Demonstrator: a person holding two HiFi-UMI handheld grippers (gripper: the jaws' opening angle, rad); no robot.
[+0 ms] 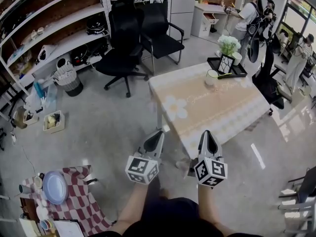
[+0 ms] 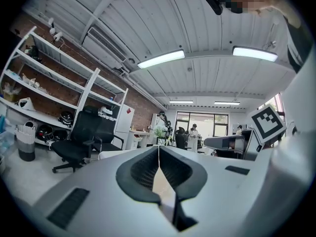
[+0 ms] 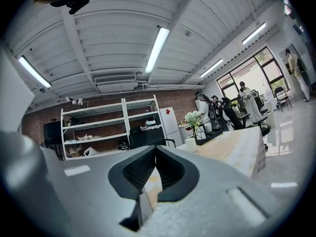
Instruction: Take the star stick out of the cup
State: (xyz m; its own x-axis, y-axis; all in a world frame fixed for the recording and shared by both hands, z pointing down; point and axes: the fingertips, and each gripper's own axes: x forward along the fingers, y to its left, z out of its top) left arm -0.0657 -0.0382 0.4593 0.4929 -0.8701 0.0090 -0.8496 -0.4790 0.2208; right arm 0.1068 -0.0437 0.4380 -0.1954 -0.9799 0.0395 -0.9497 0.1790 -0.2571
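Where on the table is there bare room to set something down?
Bare: the whole near stretch of the table, from the cup to the near edge. Crowded: the far corner, with the tray, flowers and frame.

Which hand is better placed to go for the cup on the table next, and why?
Right. The right tool sits nearly in line with the white cup across the table; the left tool is further off to the side. Both tools are shut and empty.

Cup [image 1: 212, 77] white; star stick [image 1: 226, 75] seemingly yellow-green; table [image 1: 222, 113] beige, white flower print; chairs [image 1: 123, 38] black; cloth [image 1: 81, 206] red-white checked.
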